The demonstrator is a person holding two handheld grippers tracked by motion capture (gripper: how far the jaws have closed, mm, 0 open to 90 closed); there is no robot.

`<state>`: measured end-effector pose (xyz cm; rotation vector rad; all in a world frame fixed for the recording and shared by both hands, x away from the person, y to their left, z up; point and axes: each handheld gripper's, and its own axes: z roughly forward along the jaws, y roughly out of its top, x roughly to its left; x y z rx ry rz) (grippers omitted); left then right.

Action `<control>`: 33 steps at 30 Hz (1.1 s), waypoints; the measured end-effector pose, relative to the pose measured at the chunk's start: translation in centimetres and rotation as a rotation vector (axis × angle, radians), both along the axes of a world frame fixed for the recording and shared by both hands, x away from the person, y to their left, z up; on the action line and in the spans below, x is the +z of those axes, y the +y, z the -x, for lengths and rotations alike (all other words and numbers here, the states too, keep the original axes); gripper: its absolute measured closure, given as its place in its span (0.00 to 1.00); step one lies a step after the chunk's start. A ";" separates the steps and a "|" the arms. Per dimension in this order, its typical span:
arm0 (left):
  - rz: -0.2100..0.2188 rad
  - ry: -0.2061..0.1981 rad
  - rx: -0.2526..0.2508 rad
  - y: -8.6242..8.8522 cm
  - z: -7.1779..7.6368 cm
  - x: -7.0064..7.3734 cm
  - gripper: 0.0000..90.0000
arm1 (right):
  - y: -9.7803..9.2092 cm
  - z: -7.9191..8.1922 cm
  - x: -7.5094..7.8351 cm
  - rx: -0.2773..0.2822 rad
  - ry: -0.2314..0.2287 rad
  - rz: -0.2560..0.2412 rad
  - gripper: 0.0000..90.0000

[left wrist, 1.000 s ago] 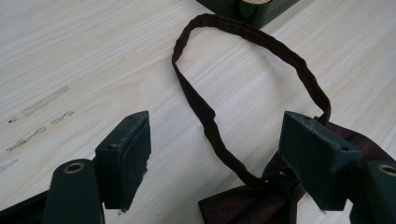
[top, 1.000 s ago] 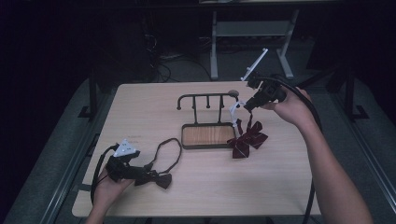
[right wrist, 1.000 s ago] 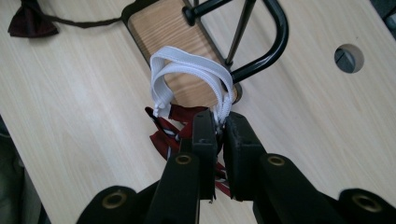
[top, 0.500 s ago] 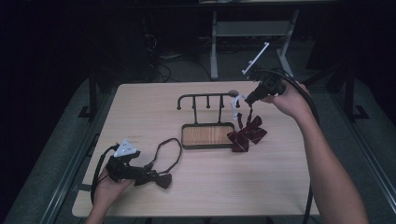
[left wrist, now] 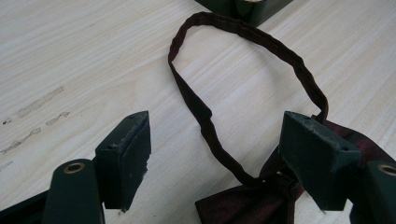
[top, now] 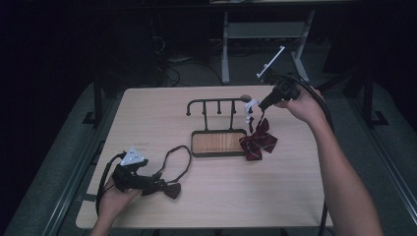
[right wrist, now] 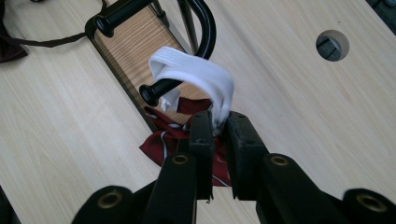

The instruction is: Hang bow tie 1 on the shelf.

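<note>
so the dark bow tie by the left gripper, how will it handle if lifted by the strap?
Probably floppy: the dark bow tie's strap lies in a limp, crinkled loop on the table. Likely light, being thin fabric. The bow would likely dangle and swing below the open left gripper.

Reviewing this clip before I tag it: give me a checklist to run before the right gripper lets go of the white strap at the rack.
1. White strap looped over a rack hook: ok, it drapes over the end hook.
2. Right gripper grip on strap: ok, jaws shut on it.
3. Red bow tie hanging free: not ok, it seems to rest on the table by the rack base.
4. Strap seated securely on the hook: cannot tell.
5. Left gripper clear of the rack: ok, open over the dark bow tie.
</note>
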<state>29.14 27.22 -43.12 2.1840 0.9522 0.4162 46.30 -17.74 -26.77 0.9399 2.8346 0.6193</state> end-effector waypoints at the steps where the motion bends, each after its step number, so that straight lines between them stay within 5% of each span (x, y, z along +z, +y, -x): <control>1: 0.000 0.001 -0.001 0.0 0.0 0.0 0.28 | 0.0 0.0 -0.1 0.000 -0.002 -0.005 0.87; 33: -0.009 0.006 -0.010 -0.1 0.0 0.0 0.28 | -1.1 2.7 -2.1 0.084 0.011 -0.071 0.75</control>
